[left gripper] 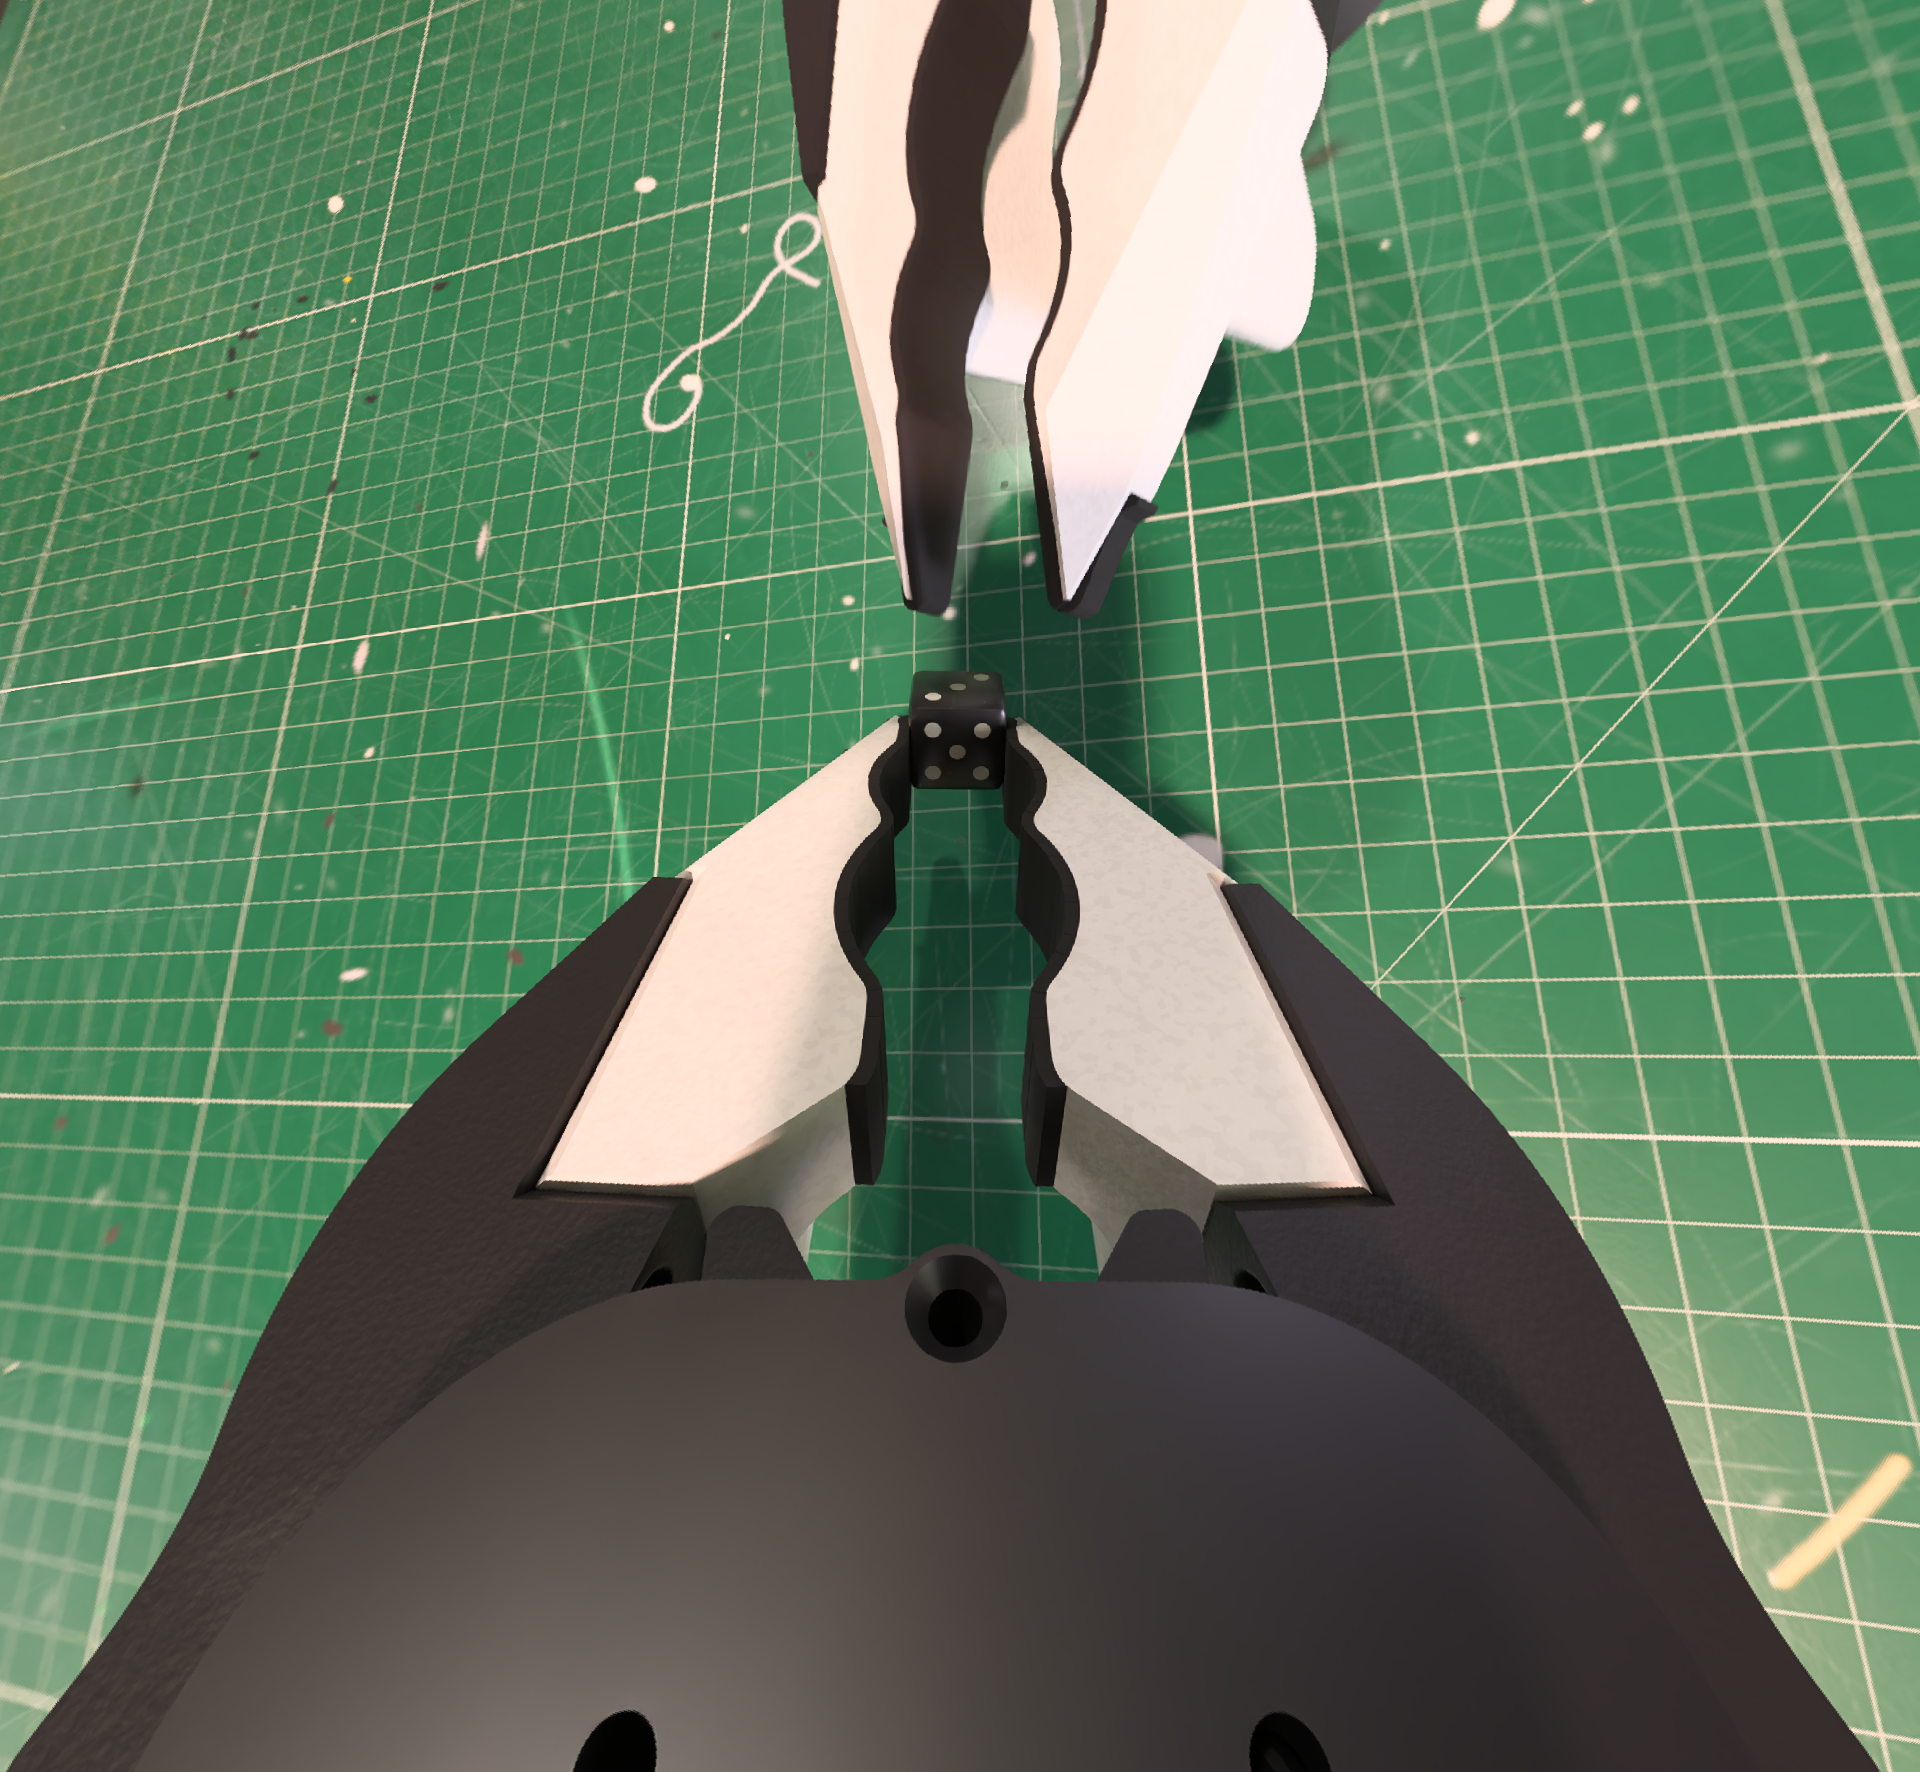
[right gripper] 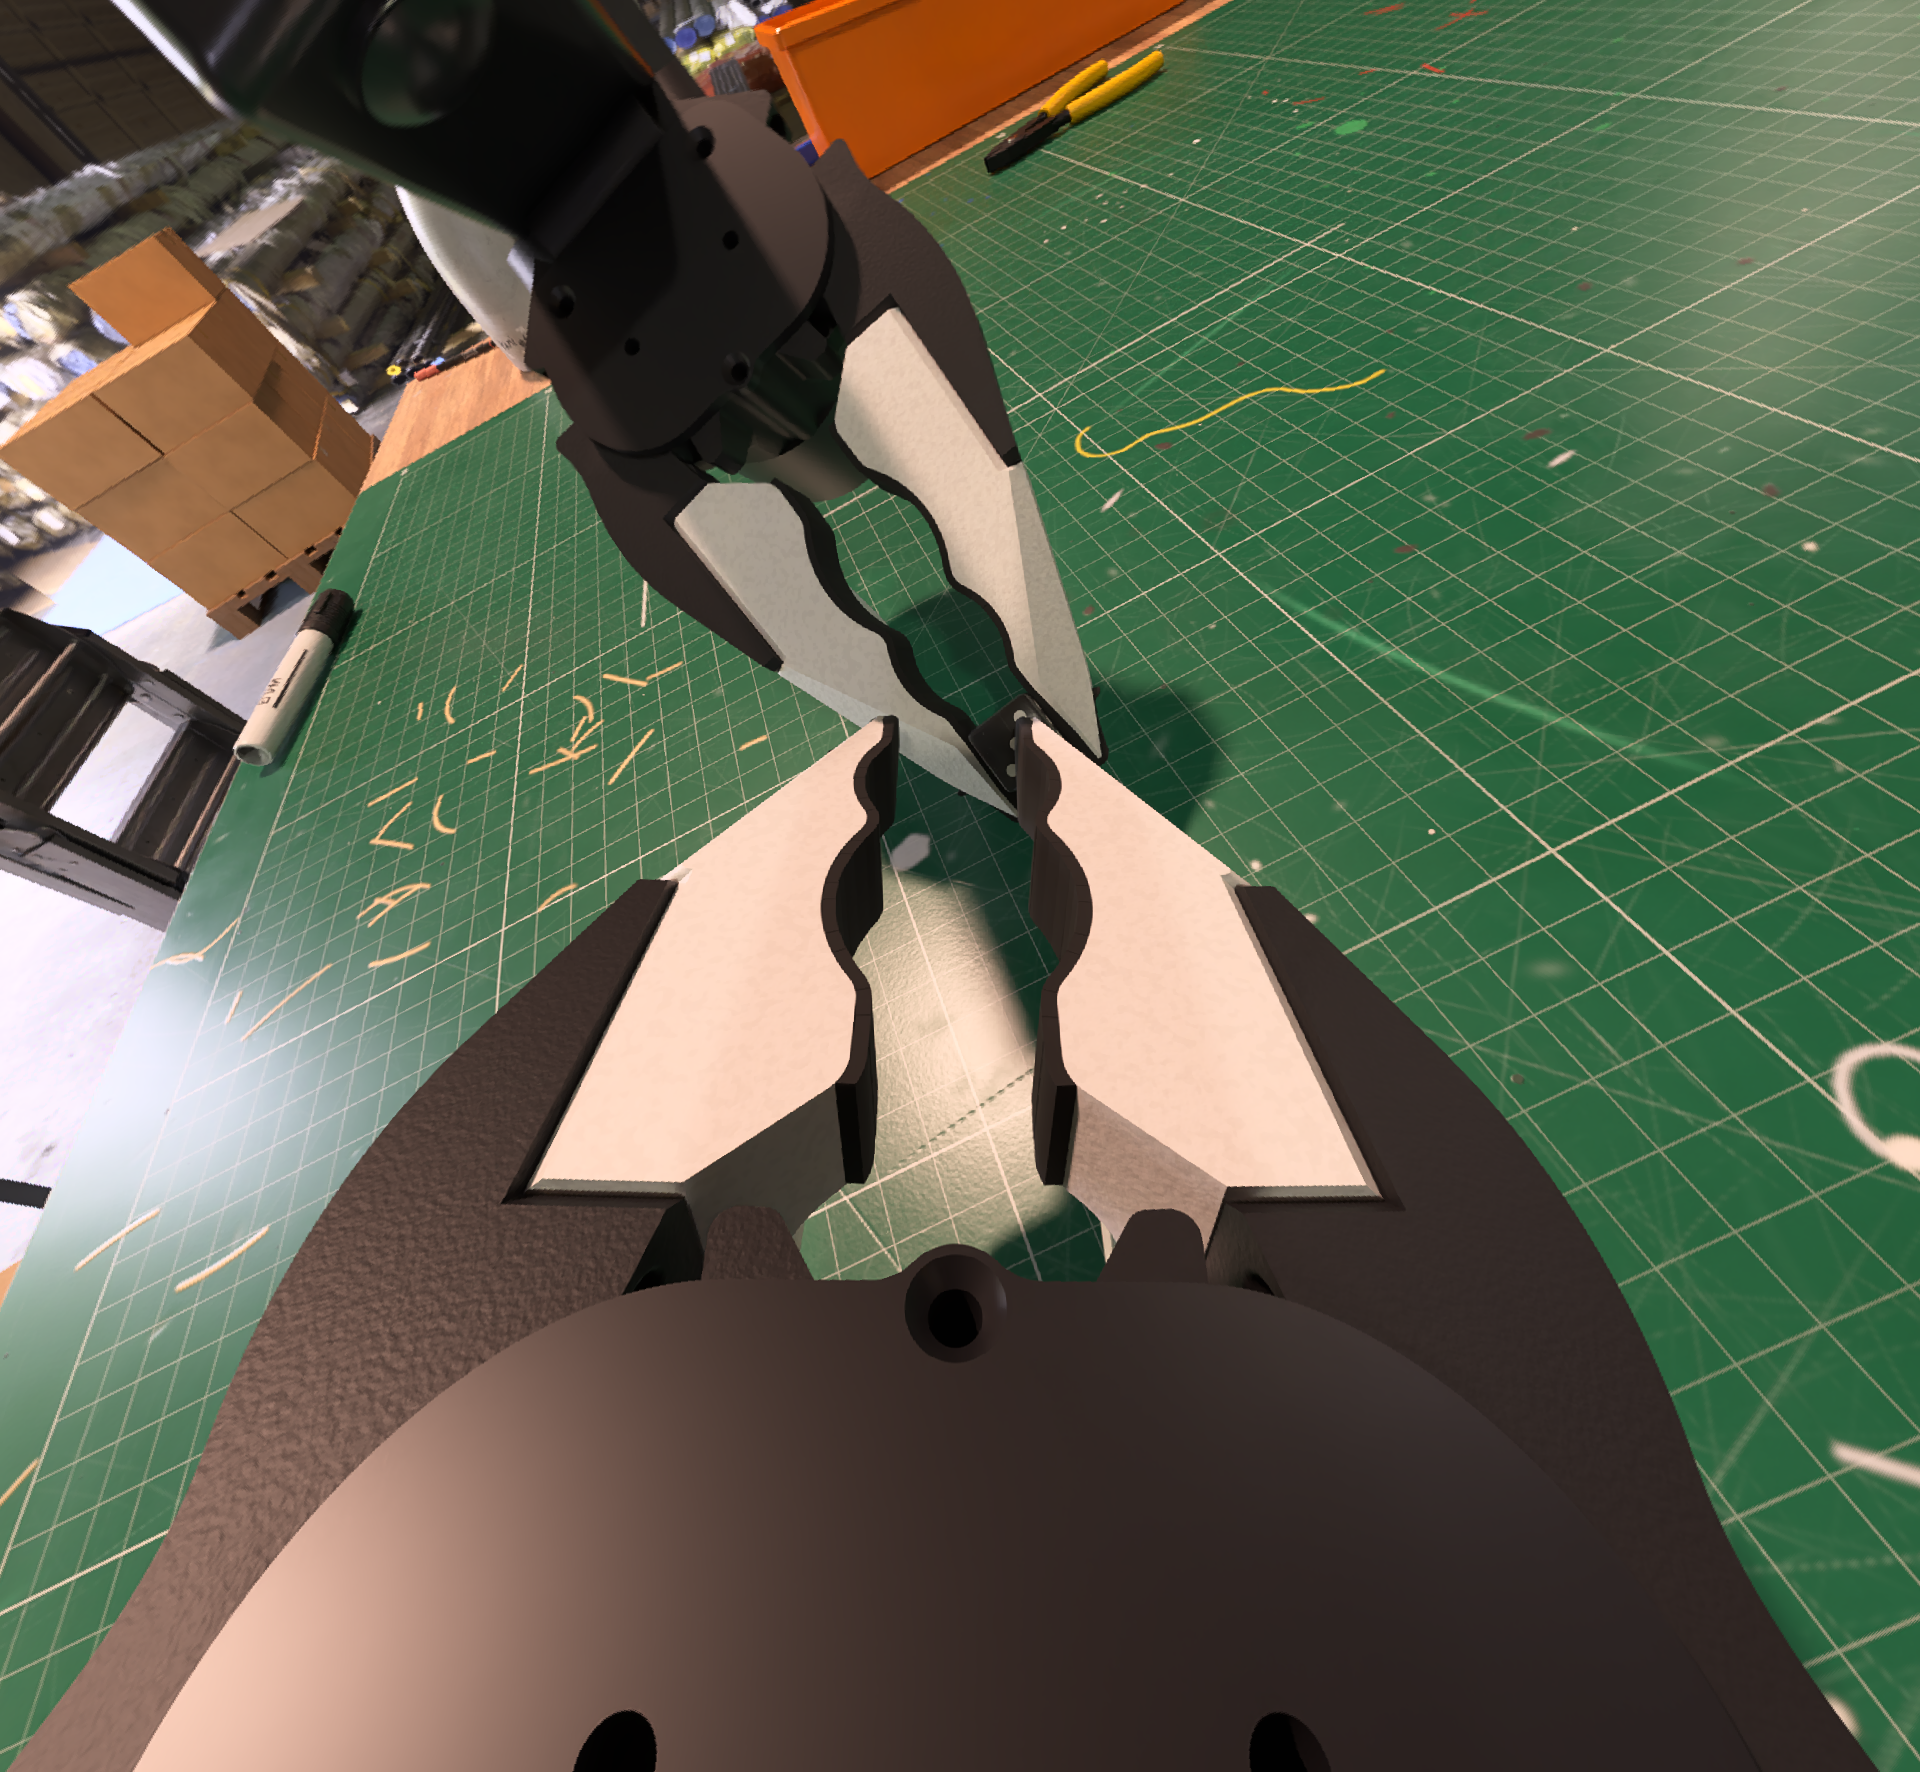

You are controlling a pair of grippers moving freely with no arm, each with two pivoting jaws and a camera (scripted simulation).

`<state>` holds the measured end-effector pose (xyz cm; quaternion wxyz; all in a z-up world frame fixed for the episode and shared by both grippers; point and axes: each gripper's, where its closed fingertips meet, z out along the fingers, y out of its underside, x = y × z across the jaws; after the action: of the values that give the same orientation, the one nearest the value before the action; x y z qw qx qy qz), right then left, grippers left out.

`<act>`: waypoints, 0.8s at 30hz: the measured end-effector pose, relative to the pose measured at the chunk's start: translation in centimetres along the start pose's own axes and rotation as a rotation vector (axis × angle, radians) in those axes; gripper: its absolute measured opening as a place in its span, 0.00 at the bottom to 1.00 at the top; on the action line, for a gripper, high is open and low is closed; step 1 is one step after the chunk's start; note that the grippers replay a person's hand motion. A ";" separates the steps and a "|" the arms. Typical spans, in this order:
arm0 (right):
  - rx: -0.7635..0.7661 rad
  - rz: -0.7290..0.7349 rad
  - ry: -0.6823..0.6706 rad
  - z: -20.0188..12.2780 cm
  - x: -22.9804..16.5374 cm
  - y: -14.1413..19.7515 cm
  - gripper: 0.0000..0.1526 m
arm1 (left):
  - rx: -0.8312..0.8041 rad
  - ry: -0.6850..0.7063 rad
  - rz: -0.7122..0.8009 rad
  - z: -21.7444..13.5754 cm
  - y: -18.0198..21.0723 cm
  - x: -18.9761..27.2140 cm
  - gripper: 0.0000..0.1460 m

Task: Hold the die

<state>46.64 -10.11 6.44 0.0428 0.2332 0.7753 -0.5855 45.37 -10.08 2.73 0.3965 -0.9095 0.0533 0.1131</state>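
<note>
A small black die point(left gripper: 956, 748) with white pips sits pinched between the fingertips of my left gripper point(left gripper: 956, 735), low over the green cutting mat point(left gripper: 312, 787). My right gripper point(left gripper: 987, 598) comes in from the opposite side. It is open and empty, and its tips stop just short of the die. In the right wrist view the die point(right gripper: 1000, 754) shows between the left gripper's point(right gripper: 1013, 733) tips, right beside my right gripper's point(right gripper: 954, 735) right fingertip. I cannot tell whether that fingertip touches the die.
An orange bin point(right gripper: 987, 8) stands at the mat's far edge, with yellow-handled pliers point(right gripper: 1075, 101) lying in front of it. A marker point(right gripper: 291, 673) lies at the mat's left edge. Cardboard boxes point(right gripper: 197, 434) stand beyond the table.
</note>
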 end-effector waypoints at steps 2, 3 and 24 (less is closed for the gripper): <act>0.008 0.011 -0.001 -0.2 0.0 -0.1 0.17 | -0.031 -0.028 0.033 0.0 0.3 -0.1 0.11; 0.016 0.016 -0.002 -0.3 0.0 -0.1 0.18 | -0.039 -0.039 0.044 0.0 0.3 -0.2 0.11; -0.074 -0.196 0.146 0.2 0.6 1.0 0.17 | -0.024 -0.017 0.019 0.3 1.0 -0.4 0.11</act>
<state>46.42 -9.90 5.29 -0.0623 0.1966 0.8164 -0.5394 44.76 -10.55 1.94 0.3849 -0.9126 0.0573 0.1253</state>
